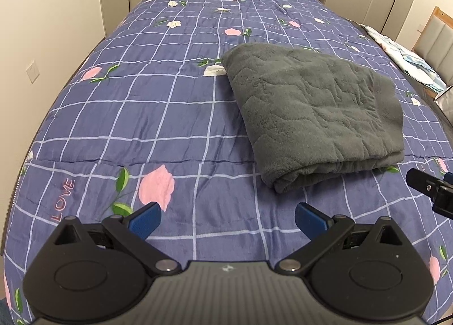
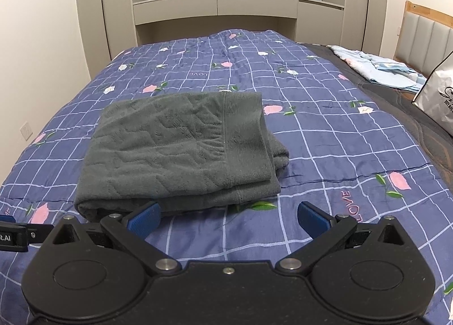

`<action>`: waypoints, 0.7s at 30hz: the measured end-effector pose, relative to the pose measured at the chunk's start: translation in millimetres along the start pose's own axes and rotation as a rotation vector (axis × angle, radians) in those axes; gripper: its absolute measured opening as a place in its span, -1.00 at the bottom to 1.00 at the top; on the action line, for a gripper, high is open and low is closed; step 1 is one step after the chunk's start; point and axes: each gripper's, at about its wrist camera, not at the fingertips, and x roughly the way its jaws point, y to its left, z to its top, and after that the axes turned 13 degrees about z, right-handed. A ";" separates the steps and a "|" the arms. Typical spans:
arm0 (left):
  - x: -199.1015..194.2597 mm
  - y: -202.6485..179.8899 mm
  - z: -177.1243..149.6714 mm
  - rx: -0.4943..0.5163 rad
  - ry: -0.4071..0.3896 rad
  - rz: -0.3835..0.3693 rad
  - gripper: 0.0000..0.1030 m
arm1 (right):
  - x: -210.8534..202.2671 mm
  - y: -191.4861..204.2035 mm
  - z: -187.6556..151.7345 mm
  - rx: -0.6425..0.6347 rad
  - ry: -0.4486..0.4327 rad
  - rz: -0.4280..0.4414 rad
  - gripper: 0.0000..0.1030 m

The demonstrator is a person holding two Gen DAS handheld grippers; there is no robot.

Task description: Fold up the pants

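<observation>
A bed covered by a blue checked floral quilt (image 1: 141,115) fills both views. Grey fleece pants (image 2: 181,149), folded into a thick rectangle, lie near its front edge. The left gripper (image 1: 228,219) and right gripper (image 2: 228,217) hover just before them, jaws spread, empty.

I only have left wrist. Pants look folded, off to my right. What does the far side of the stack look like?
Observer: From the right wrist view, the grey pants show a smooth waistband strip along their right edge, with layered edges stacked below it.
Operator: Is the right gripper holding anything? I only see a bit of it.
Observer: No. The right gripper is open and holds nothing, near the front edge of the stack.
Operator: Anything else on the bed past my frame?
Observer: A silver printed bag stands at the right edge, near the padded headboard.
</observation>
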 end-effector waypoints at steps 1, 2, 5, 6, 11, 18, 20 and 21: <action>0.9 0.5 1.7 0.000 0.000 -0.001 0.99 | 1.4 -0.9 0.6 0.000 0.002 0.000 0.99; 1.6 1.3 3.5 -0.002 0.000 -0.002 0.99 | 2.6 -1.7 1.3 0.000 0.004 0.001 0.99; 2.7 3.0 9.9 -0.008 -0.006 -0.008 0.99 | 5.6 -4.4 3.7 -0.001 0.007 0.005 0.99; 2.9 3.5 12.6 -0.011 -0.009 -0.010 0.99 | 6.4 -5.7 4.9 -0.001 0.007 0.009 0.99; 4.7 4.7 29.1 -0.017 -0.028 -0.015 0.99 | 11.8 -12.8 12.6 -0.019 0.002 0.047 0.99; 8.4 0.0 54.4 -0.027 -0.061 -0.029 0.99 | 14.4 -30.9 27.3 -0.036 -0.048 0.152 0.99; 10.3 -2.3 61.3 -0.027 -0.070 -0.036 0.99 | 17.0 -38.5 33.2 -0.033 -0.054 0.176 0.99; 11.5 -3.4 64.5 -0.026 -0.074 -0.038 0.99 | 18.5 -41.7 36.1 -0.033 -0.058 0.183 0.99</action>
